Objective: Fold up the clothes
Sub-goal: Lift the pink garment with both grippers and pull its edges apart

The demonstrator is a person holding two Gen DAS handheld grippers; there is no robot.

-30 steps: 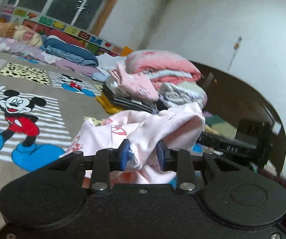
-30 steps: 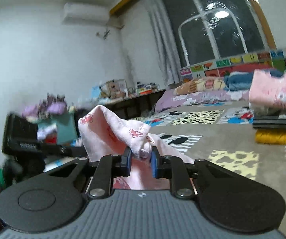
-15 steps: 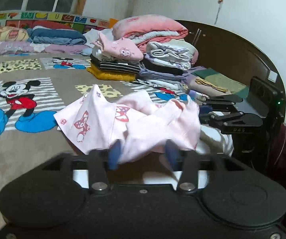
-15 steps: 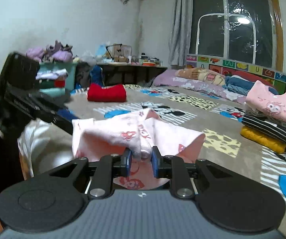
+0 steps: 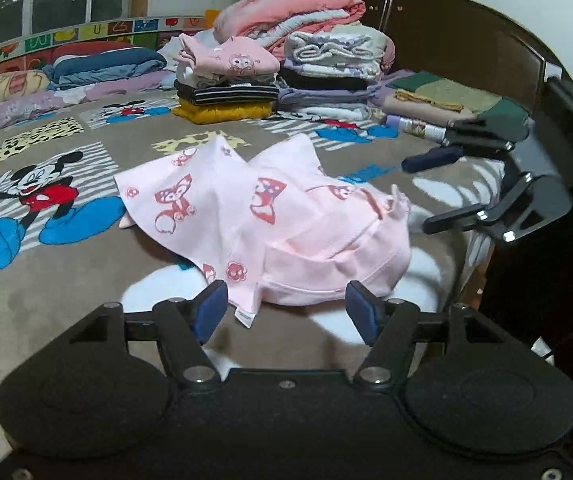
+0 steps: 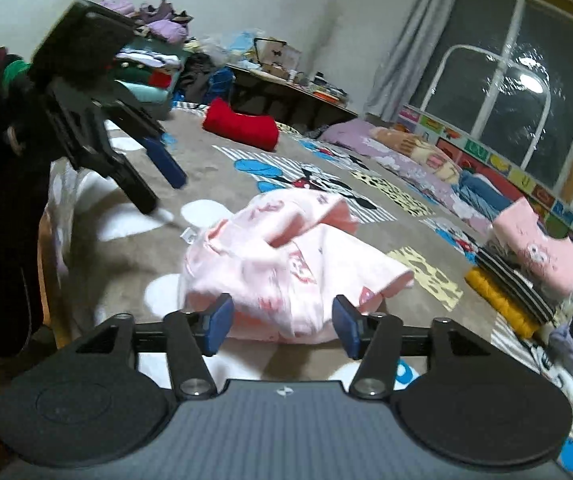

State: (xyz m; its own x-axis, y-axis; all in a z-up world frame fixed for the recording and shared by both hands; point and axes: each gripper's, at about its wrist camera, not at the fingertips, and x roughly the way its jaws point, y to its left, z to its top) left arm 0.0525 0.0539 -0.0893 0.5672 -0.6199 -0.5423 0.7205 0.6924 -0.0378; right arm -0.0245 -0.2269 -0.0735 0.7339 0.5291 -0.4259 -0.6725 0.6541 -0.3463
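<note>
Twice over, let go of the pink garment [image 5: 270,216] — once per hand. Had pinched a bunched fold in the left gripper [image 5: 290,308] a second ago, lifted clear of the bed; spread those jaws wide since, with the near hem lying between the pads, untouched. Did likewise with the right gripper [image 6: 282,320]: held cloth tight half a second ago, then parted the jaws, leaving the rumpled edge between the pads but not pressed.

Set the garment down on the cartoon-print blanket [image 5: 66,280], near the front edge of the bed and well apart from the stacks of folded clothes [image 5: 226,80] at the far side. Left it crumpled — one printed panel spread fairly flat toward the left in the left wrist view, the rest heaped in a soft mound.

Judged as a lay-down step completed, not a fold: no clean crease or squared outline seen. Likely called for fresh grips at corners or hem next, to flatten before folding. Risked snagging loose cloth on the pads if closed again without repositioning.
</note>
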